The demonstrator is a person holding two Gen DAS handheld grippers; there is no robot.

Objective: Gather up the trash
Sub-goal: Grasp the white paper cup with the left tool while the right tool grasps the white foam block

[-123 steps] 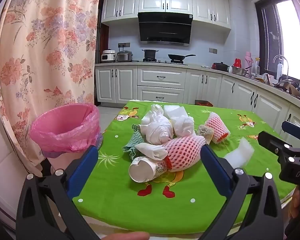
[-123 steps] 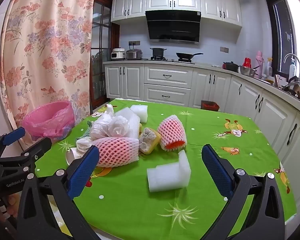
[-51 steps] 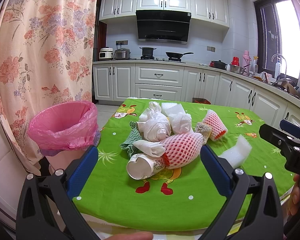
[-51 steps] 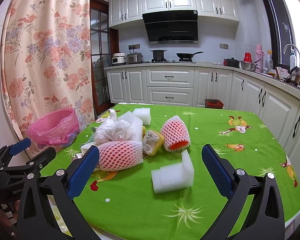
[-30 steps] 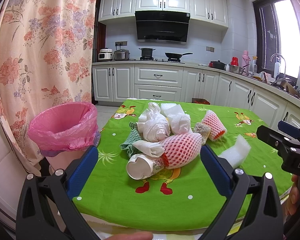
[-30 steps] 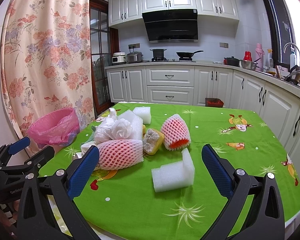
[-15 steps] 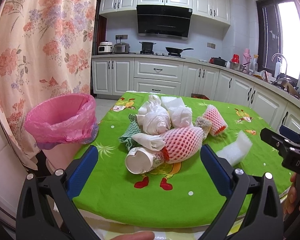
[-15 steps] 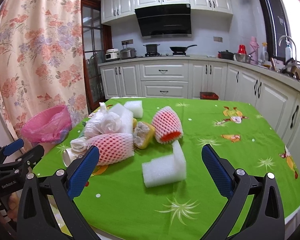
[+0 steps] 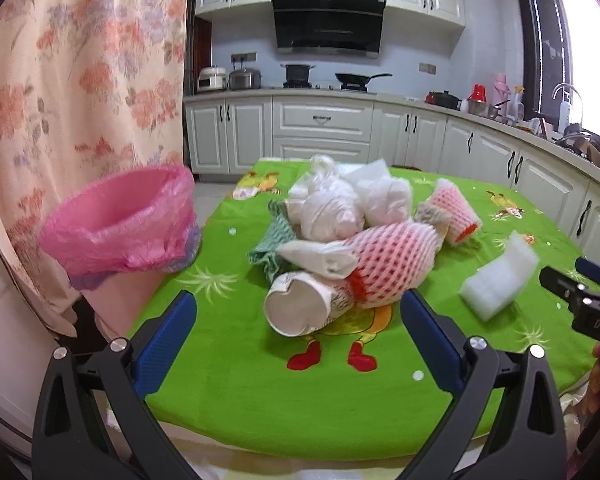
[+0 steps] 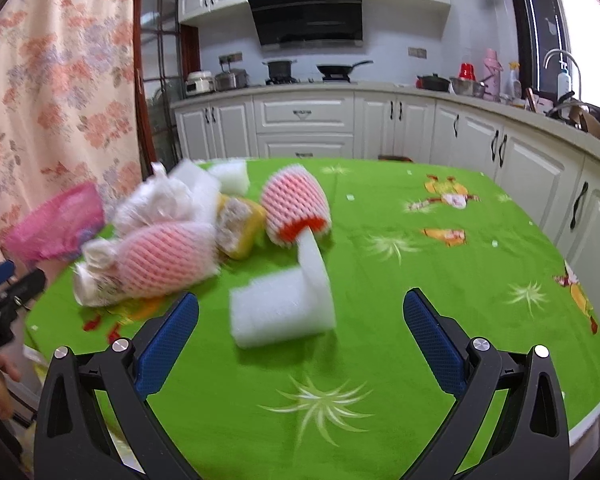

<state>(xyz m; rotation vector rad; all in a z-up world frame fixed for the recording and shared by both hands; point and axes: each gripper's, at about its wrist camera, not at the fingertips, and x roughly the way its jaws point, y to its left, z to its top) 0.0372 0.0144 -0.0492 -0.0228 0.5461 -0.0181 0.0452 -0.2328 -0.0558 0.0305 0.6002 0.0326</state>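
A heap of trash lies on the green tablecloth (image 9: 228, 384): a paper cup (image 9: 300, 306) on its side, a pink foam fruit net (image 9: 396, 260), a second net (image 9: 454, 212), white bagged wads (image 9: 328, 208) and an L-shaped white foam block (image 9: 498, 280). My left gripper (image 9: 298, 334) is open just short of the cup. My right gripper (image 10: 300, 332) is open, close in front of the foam block (image 10: 284, 304). A pink-lined bin (image 9: 120, 224) stands off the table's left edge.
A floral curtain (image 9: 80, 80) hangs left behind the bin. White kitchen cabinets (image 9: 320, 128) and a counter with pots run along the far and right sides. A yellow sponge-like piece (image 10: 240, 228) sits among the heap. The right gripper's body (image 9: 580, 300) shows at the left view's right edge.
Both grippers have moved forward toward the table; the cup and the foam block now look larger and nearer. Jaws stay open and nothing has been picked up.
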